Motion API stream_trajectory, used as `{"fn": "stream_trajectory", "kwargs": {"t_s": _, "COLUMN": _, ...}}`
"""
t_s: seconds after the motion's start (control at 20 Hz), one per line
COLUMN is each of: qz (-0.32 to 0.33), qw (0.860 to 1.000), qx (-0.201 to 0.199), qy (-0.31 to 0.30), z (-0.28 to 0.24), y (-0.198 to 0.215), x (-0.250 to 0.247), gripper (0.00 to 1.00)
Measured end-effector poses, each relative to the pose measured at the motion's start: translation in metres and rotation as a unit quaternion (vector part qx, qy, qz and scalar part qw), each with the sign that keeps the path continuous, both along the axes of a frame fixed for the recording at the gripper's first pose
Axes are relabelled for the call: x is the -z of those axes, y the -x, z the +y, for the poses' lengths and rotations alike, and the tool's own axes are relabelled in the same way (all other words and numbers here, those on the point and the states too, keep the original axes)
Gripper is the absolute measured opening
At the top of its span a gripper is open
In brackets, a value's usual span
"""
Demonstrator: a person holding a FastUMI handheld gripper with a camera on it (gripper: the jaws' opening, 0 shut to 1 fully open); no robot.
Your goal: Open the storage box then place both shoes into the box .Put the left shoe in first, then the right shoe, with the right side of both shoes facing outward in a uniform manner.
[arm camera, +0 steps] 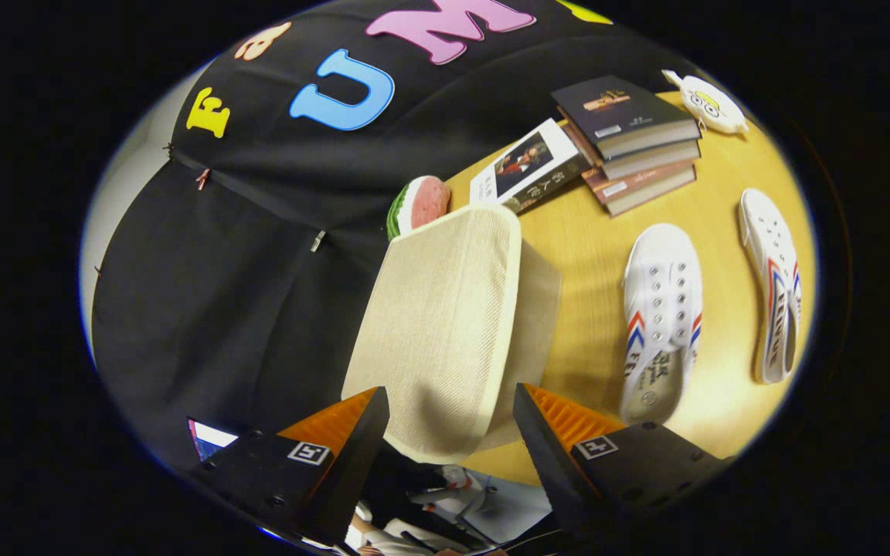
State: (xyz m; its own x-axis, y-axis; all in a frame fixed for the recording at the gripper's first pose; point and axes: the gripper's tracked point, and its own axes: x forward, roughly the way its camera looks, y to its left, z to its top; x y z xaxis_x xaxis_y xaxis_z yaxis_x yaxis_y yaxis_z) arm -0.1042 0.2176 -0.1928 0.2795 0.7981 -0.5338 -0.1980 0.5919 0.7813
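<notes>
A beige woven storage box (541,309) stands on the wooden table (592,224), and its lid (437,324) is swung up with its broad face toward me. My gripper (449,394) is open; the lid's near end lies between the two fingertips, and neither of them visibly presses on it. Beyond the box lie two white canvas shoes with red and blue stripes. One shoe (661,324) is close to the box, sole down. The other shoe (773,286) lies farther off, tipped onto its side. The inside of the box is hidden behind the lid.
A stack of books (630,139) and one more book (526,166) lie at the table's far end. A watermelon-slice toy (418,205) sits just past the lid. A small white and yellow toy (708,104) rests beside the stack. A person's clothing (445,510) shows below the fingers.
</notes>
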Motion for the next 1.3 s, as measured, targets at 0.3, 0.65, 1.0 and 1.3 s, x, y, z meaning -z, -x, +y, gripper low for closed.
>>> {"fn": "stream_trajectory", "kwargs": {"t_s": 0.3, "qz": 0.067, "qw": 0.998, "qx": -0.014, "qy": -0.018, "z": 0.019, "y": 0.006, "x": 0.027, "gripper": 0.96}}
{"fn": "stream_trajectory", "kwargs": {"t_s": 0.65, "qz": 0.133, "qw": 0.990, "qx": -0.006, "qy": -0.052, "z": 0.020, "y": 0.001, "x": 0.027, "gripper": 0.41}}
{"fn": "stream_trajectory", "kwargs": {"t_s": 1.0, "qz": 0.163, "qw": 0.985, "qx": -0.006, "qy": -0.055, "z": 0.016, "y": -0.005, "x": 0.024, "gripper": 0.05}}
{"fn": "stream_trajectory", "kwargs": {"t_s": 1.3, "qz": 0.123, "qw": 0.992, "qx": -0.032, "qy": -0.011, "z": 0.005, "y": -0.019, "x": 0.004, "gripper": 0.05}}
